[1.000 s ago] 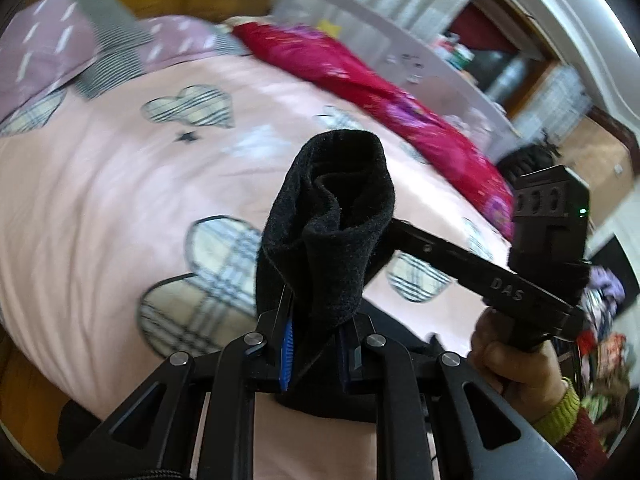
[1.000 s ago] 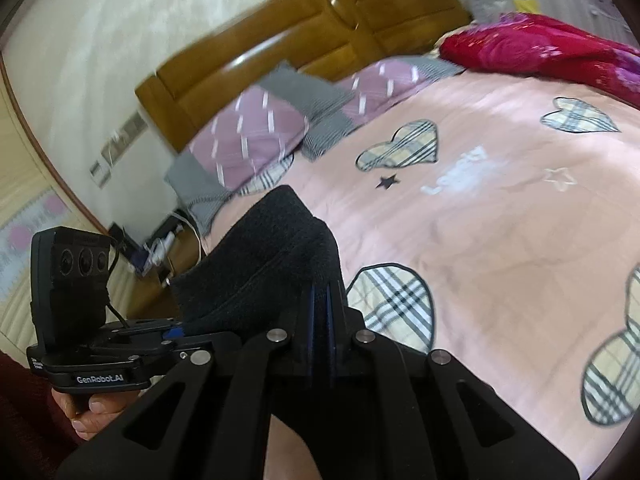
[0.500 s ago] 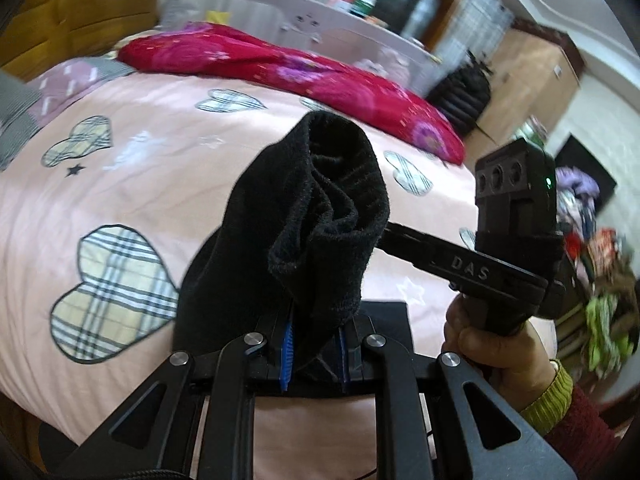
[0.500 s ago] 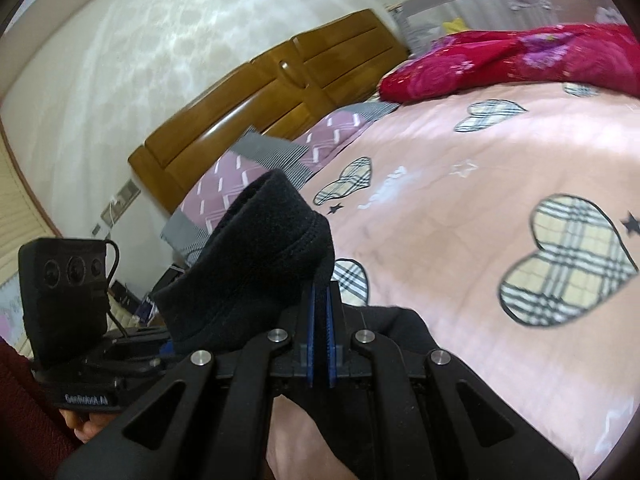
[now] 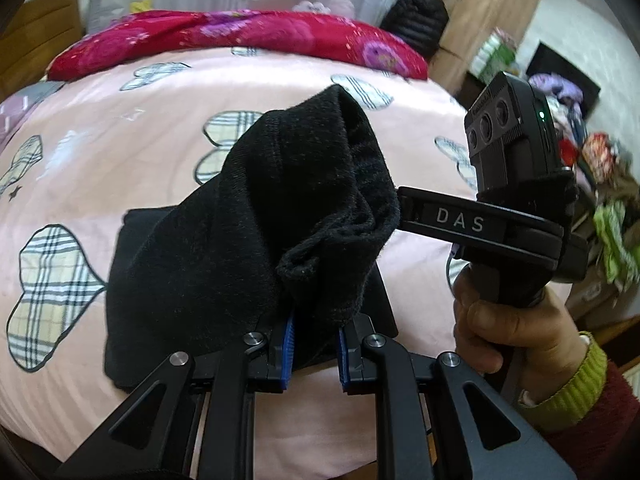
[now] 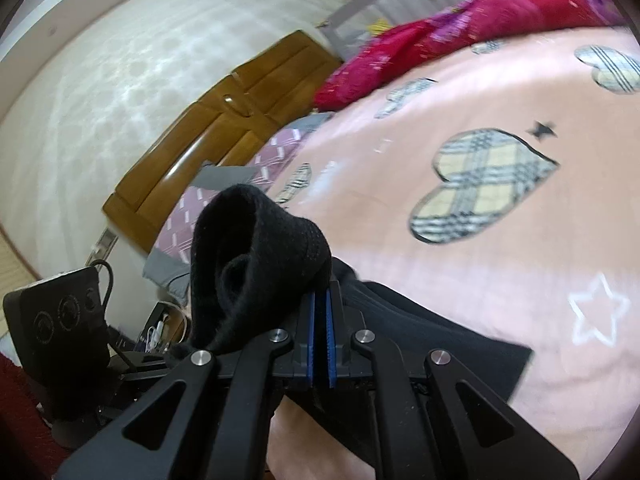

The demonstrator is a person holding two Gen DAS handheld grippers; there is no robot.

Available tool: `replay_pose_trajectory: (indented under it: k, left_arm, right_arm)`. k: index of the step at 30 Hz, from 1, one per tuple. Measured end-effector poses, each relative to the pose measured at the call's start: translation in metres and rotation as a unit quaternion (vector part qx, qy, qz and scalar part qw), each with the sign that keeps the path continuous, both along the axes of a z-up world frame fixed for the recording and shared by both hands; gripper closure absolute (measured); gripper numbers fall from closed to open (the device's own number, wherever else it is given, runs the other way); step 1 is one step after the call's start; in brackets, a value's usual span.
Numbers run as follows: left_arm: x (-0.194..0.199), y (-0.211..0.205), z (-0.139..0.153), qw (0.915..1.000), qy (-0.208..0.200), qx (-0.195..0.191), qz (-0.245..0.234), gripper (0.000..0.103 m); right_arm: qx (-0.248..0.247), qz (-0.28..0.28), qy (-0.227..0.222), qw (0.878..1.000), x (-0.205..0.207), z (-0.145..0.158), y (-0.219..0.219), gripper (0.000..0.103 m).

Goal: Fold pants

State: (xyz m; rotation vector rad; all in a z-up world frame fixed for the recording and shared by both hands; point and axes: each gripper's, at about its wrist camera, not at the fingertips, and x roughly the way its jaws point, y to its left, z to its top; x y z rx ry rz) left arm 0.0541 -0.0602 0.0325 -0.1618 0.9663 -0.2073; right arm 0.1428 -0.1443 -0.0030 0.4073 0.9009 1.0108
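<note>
The black pants [image 5: 224,248] lie partly on the pink bedspread and partly lifted. My left gripper [image 5: 314,344] is shut on a bunched fold of them, which stands up in front of its blue pads [image 5: 289,344]. My right gripper [image 6: 320,336] is shut on another edge of the pants [image 6: 256,256], its blue pads pressed together with black cloth draped to the left. A flat folded part [image 6: 440,340] rests on the bed under the right gripper. The right gripper also shows in the left wrist view [image 5: 472,224], held by a hand.
The pink bedspread [image 5: 132,132] carries plaid heart patches. A red floral quilt [image 5: 248,36] lies along the far side. The wooden headboard [image 6: 224,128] and purple pillows [image 6: 224,200] are at one end. A wardrobe and clutter [image 5: 600,160] stand past the bed's foot.
Both grippers have swung with the pants toward the foot of the bed. More of the black cloth now lies flat on the bedspread beneath them.
</note>
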Motion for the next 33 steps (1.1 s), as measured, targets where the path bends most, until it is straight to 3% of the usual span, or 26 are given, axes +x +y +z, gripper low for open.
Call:
replay_pose_trajectory:
  k: [7,10,18,21,23,25,26,33]
  left_arm:
    - [0.013,-0.010,-0.026,0.9996,0.021,0.016,-0.009,0.084]
    - [0.017,-0.006,-0.031,0.9993,0.035,0.001,-0.014,0.081]
    - [0.001,-0.003,-0.024,0.9981,0.030,-0.028,-0.046,0.060]
    - [-0.007,0.000,-0.018,0.9978,0.026,-0.035,-0.049,0.058]
    - [-0.010,0.003,-0.014,0.9979,0.023,-0.038,-0.047,0.055]
    - [-0.013,0.008,-0.009,0.9981,0.018,-0.041,-0.043,0.054]
    - [-0.014,0.012,-0.007,0.9983,0.015,-0.042,-0.038,0.054]
    - [-0.021,0.046,0.002,0.9986,0.008,-0.051,0.009,0.050]
  right_arm:
    - [-0.029,-0.047,0.024,0.998,0.001,-0.024,-0.026,0.097]
    - [-0.052,-0.079,0.022,0.995,0.001,-0.024,-0.036,0.097]
    - [-0.083,-0.137,0.025,0.987,-0.014,-0.018,-0.060,0.097]
    - [-0.094,-0.147,0.023,0.984,-0.021,-0.014,-0.065,0.095]
    - [-0.103,-0.152,0.021,0.983,-0.025,-0.011,-0.065,0.087]
    - [-0.107,-0.160,0.024,0.981,-0.028,-0.009,-0.065,0.047]
    - [-0.107,-0.165,0.023,0.980,-0.028,-0.007,-0.065,0.037]
    - [-0.097,-0.176,0.013,0.980,-0.041,0.005,-0.064,0.037]
